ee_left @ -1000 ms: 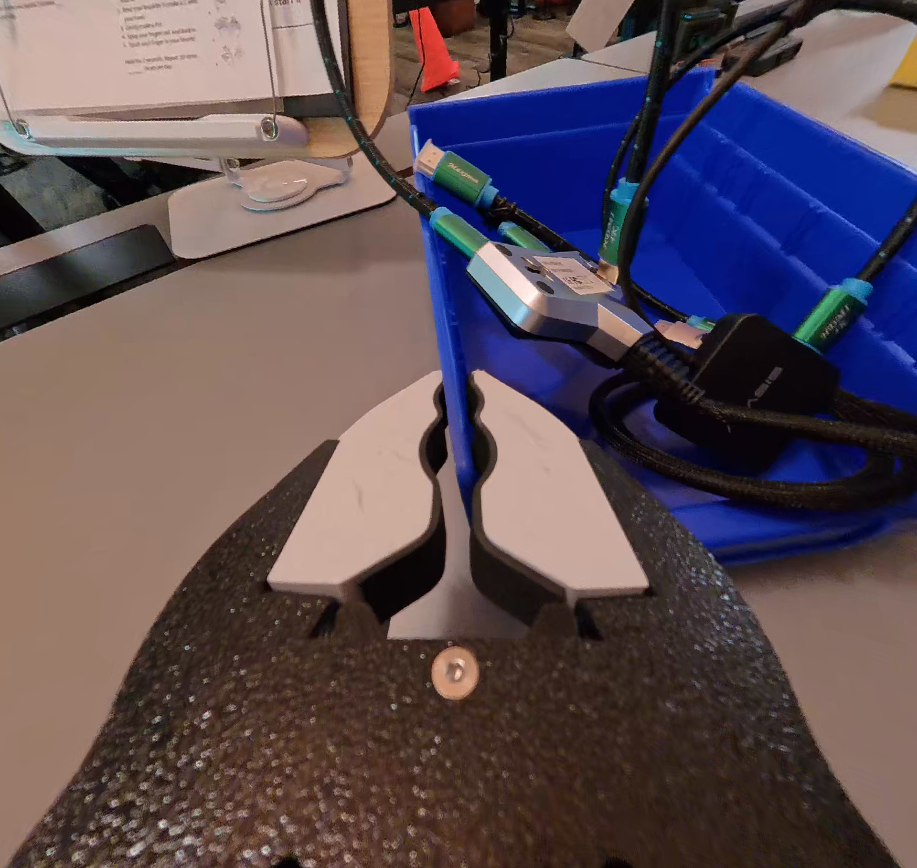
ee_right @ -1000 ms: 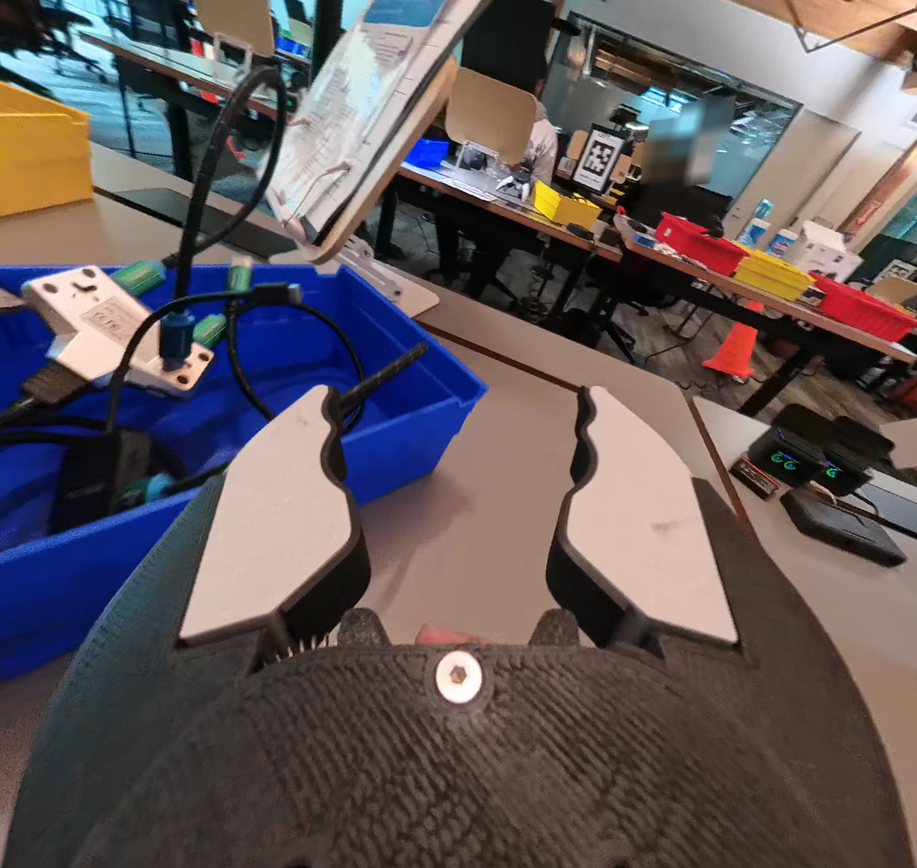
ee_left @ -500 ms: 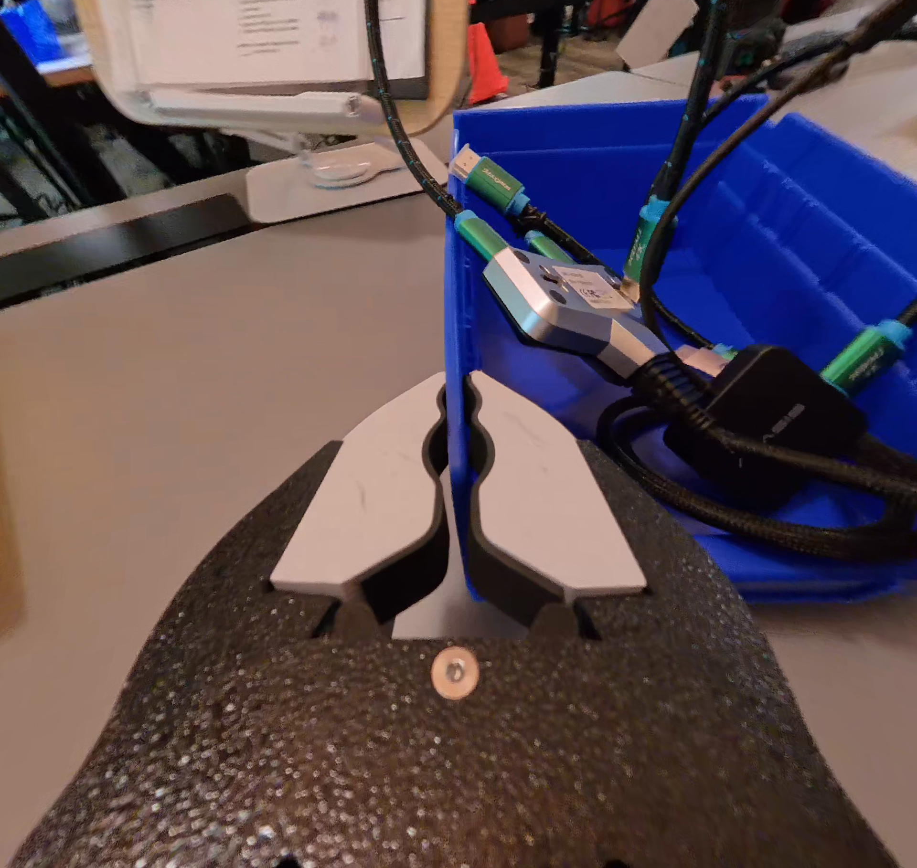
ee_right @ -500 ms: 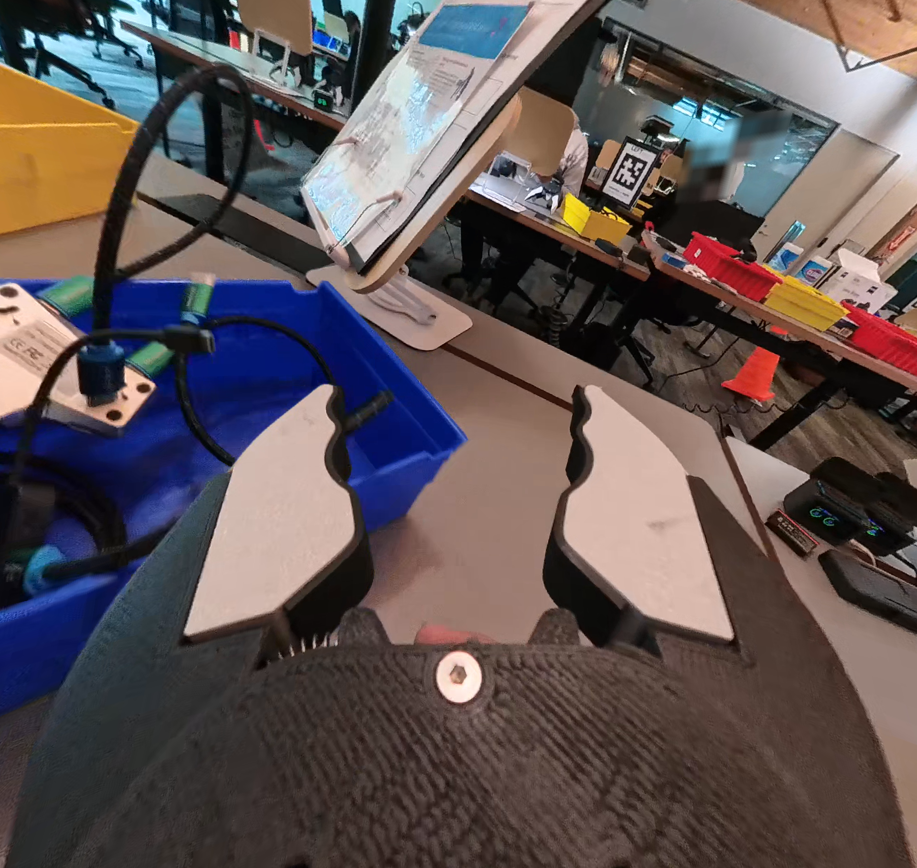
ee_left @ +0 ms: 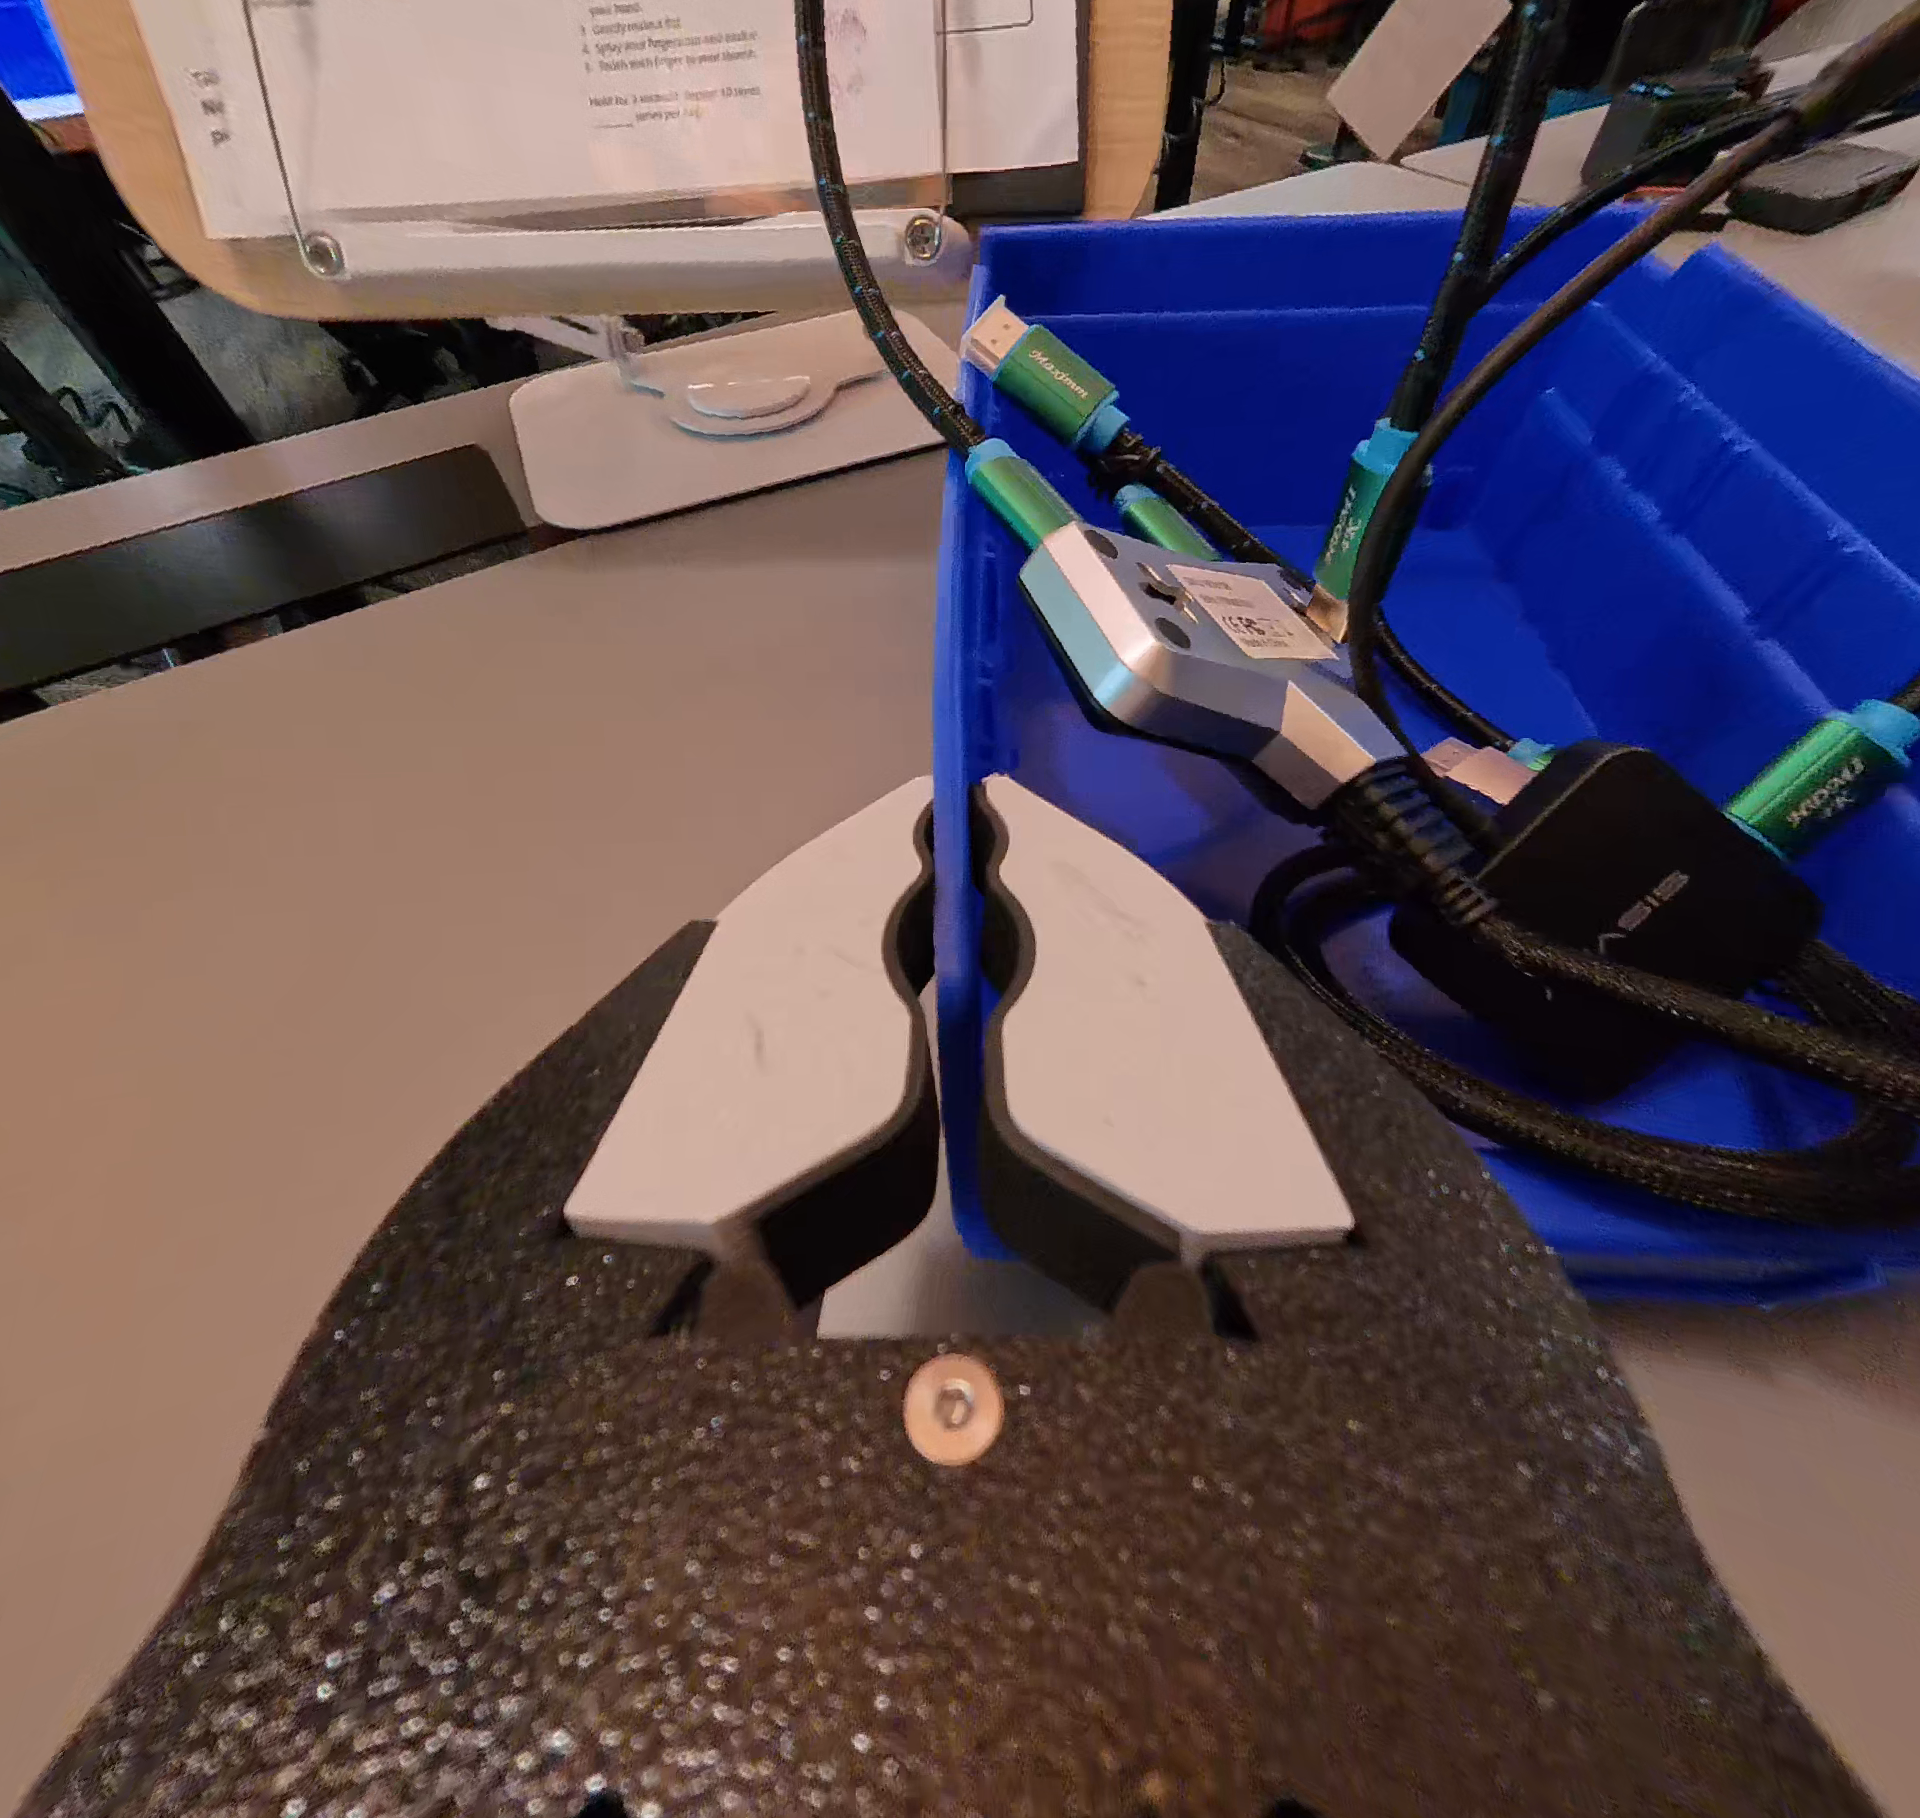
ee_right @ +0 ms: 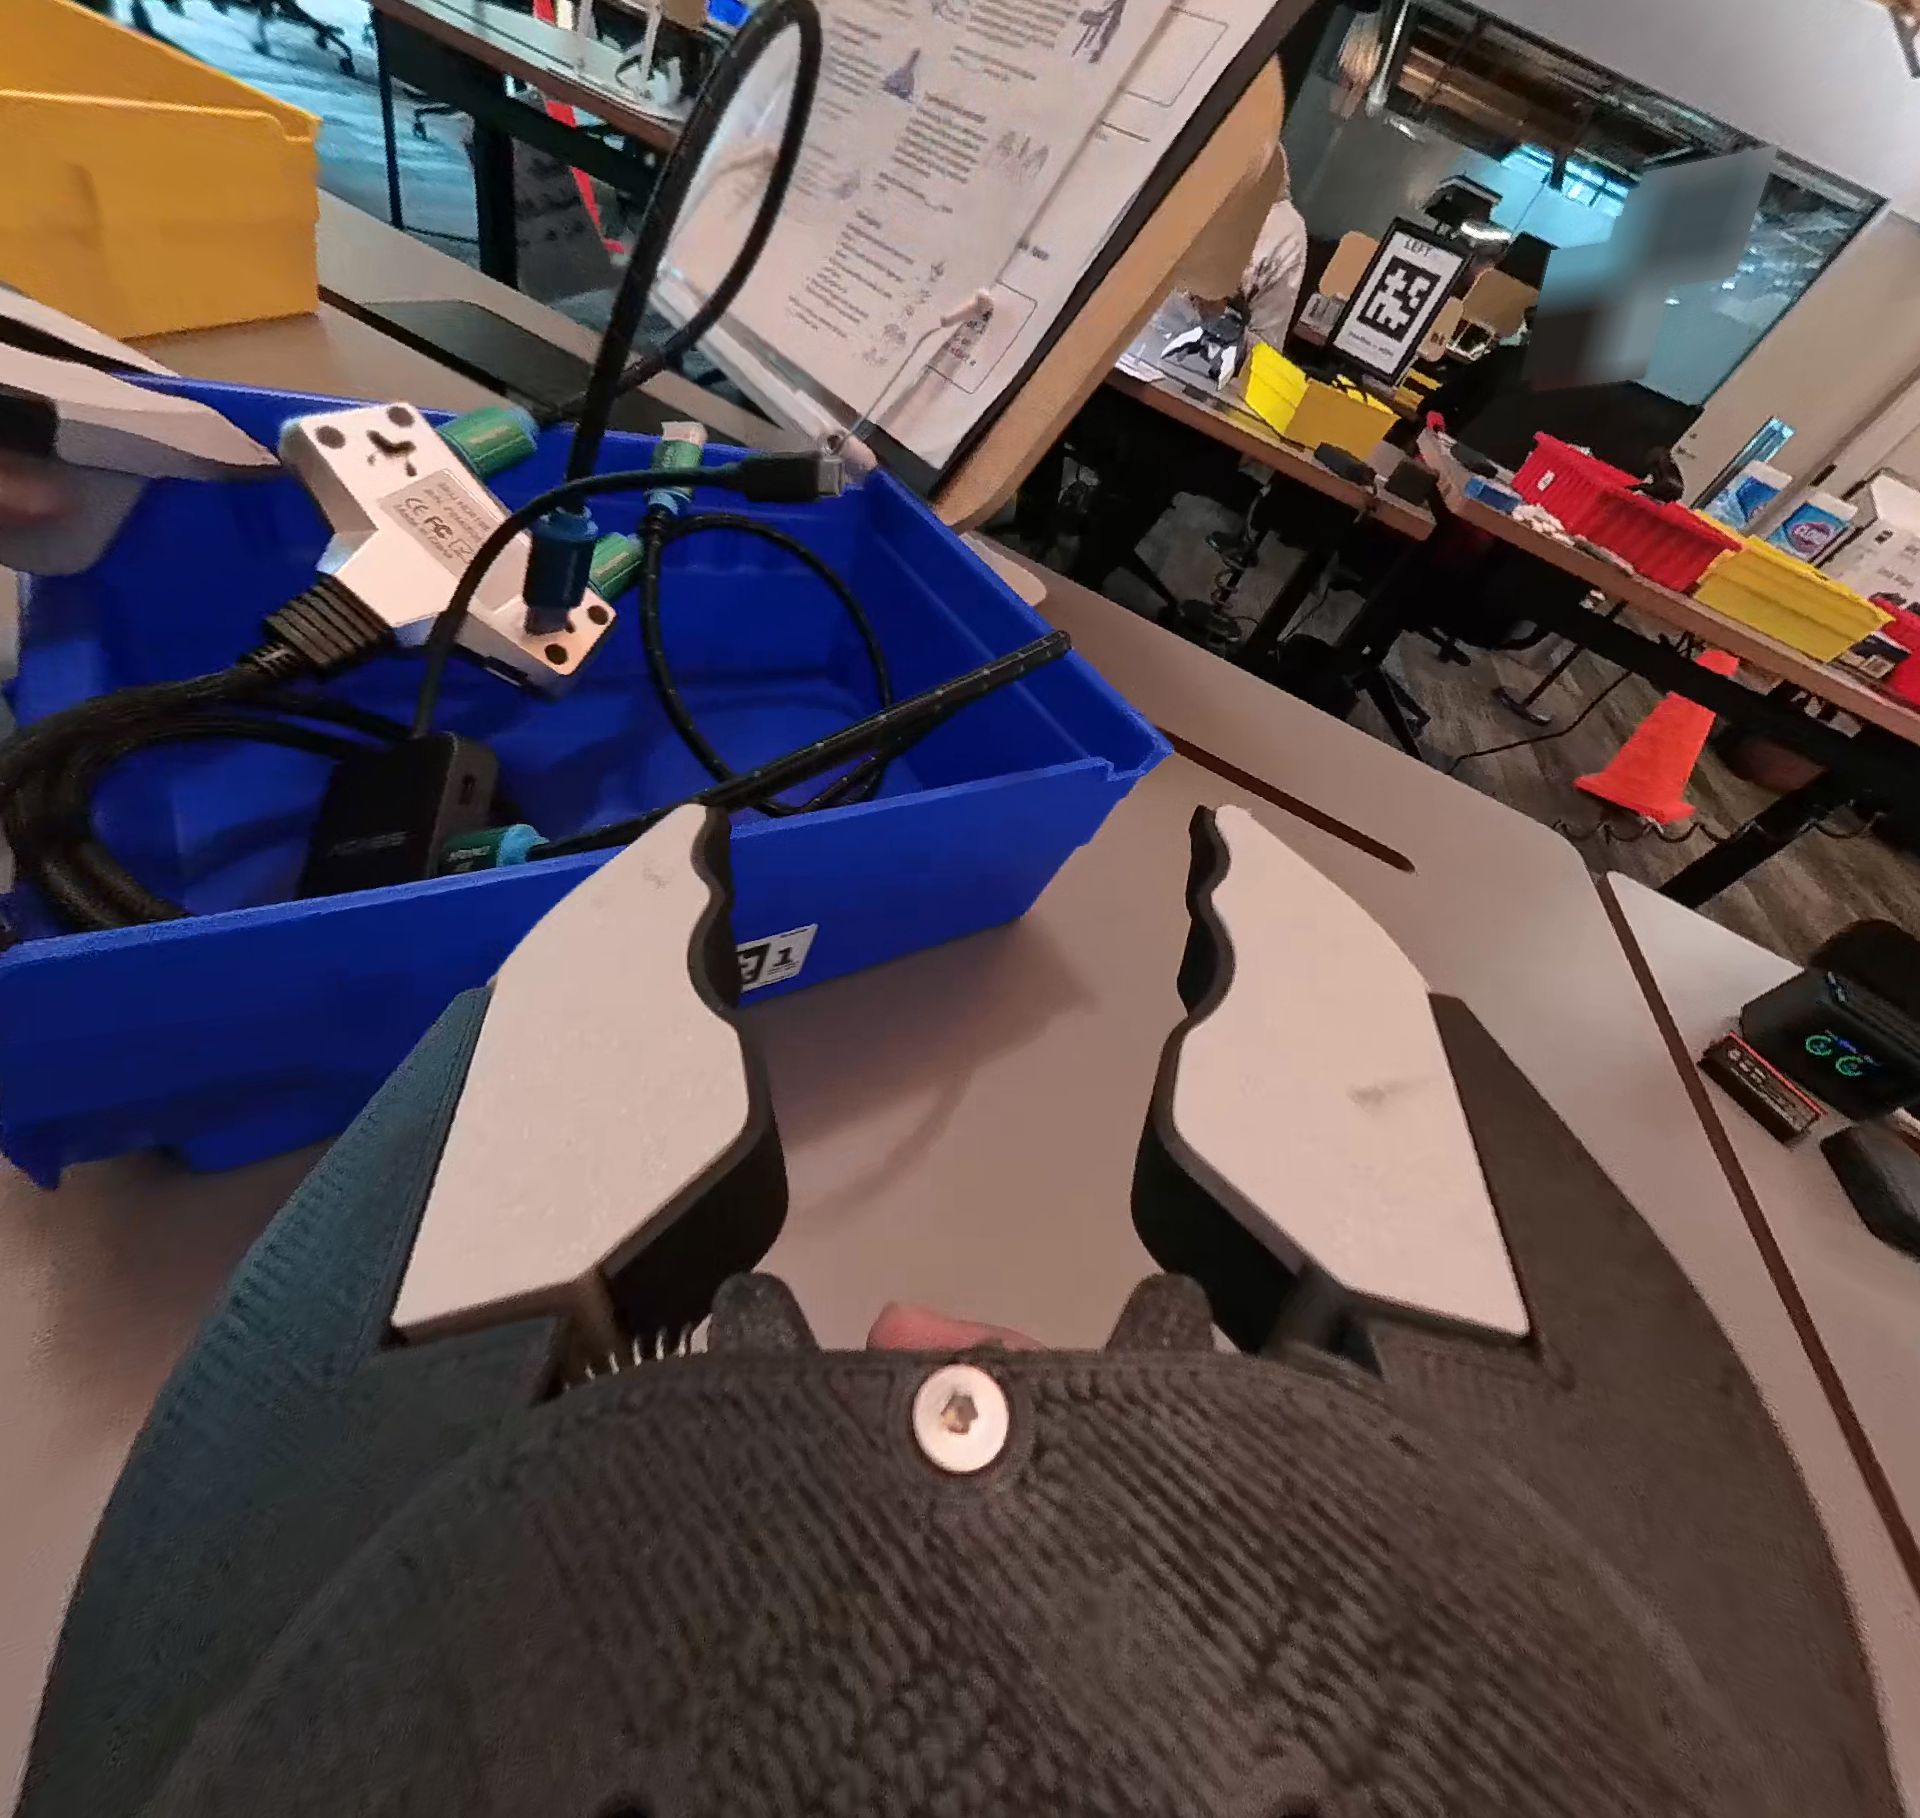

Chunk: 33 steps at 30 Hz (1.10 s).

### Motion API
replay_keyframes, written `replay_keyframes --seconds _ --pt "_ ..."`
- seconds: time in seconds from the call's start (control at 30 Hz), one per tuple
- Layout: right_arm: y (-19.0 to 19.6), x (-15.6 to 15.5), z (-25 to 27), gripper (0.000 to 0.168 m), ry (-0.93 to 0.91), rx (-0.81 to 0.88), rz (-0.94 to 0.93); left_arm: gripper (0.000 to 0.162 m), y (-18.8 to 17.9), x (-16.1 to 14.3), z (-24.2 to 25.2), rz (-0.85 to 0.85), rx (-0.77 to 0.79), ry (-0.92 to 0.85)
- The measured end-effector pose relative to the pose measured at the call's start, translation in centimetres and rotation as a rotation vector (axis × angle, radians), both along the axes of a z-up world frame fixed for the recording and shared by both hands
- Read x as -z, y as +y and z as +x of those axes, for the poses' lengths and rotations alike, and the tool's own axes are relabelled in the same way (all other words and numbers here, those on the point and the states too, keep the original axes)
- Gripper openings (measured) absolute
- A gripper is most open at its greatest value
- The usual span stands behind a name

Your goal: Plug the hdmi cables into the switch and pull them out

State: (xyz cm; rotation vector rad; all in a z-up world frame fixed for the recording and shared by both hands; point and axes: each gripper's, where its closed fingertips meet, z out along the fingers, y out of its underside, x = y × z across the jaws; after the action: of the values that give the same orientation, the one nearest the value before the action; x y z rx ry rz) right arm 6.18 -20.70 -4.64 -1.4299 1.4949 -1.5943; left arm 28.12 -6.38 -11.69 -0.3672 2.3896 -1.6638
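Observation:
A blue bin stands on the grey table. My left gripper is shut on the bin's near left wall. Inside lies a silver HDMI switch with green-ended HDMI cables plugged in, a loose green plug resting on the rim, and a black adapter box on coiled black cable. My right gripper is open and empty over the table, just right of the bin. The switch and black box also show there.
A wooden document stand with papers rises behind the bin, also in the right wrist view. A yellow bin sits at the far left. Black devices lie at the right table edge. Bare table lies left of the bin.
My left gripper stays clamped on the bin wall while the bin and stand shift in view. My right gripper stays open; more of the bin now shows in its view.

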Motion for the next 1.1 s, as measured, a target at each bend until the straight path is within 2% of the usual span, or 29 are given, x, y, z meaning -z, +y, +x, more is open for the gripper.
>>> replay_keyframes --seconds 0.23,0.4,0.57,0.67,0.8,0.97,1.03,1.1 --pt "-1.9 1.3 -0.2 0.084 0.014 0.016 0.020 0.004 -5.5 0.0 -0.6 -0.012 -0.001 0.018" --pt "-3.1 0.6 -1.0 0.083 -0.035 0.027 0.045 0.004 -9.1 0.0 -0.9 -0.015 0.003 0.025" --pt "-3.7 -0.2 -2.3 0.083 -0.047 0.036 0.028 0.002 -9.7 0.0 -1.6 -0.034 0.015 0.043" --pt "-3.8 -1.0 -3.3 0.083 -0.065 0.028 0.020 0.002 -7.4 0.0 -2.9 -0.028 0.033 0.019" --pt "-3.0 -1.8 -3.8 0.088 -0.109 -0.011 0.064 0.003 -1.8 0.0 -4.6 -0.013 0.051 0.004" --pt "2.2 -2.4 -1.6 0.091 -0.094 -0.153 0.098 0.002 7.3 -0.1 -3.8 -0.003 0.019 -0.001" --pt "4.9 -2.8 0.4 0.089 -0.091 -0.210 0.183 0.002 10.7 -0.1 -2.8 -0.017 -0.014 0.021" --pt "7.1 -5.5 3.5 0.089 -0.156 -0.257 0.262 0.002 13.7 -0.1 -1.6 -0.036 -0.066 0.046"
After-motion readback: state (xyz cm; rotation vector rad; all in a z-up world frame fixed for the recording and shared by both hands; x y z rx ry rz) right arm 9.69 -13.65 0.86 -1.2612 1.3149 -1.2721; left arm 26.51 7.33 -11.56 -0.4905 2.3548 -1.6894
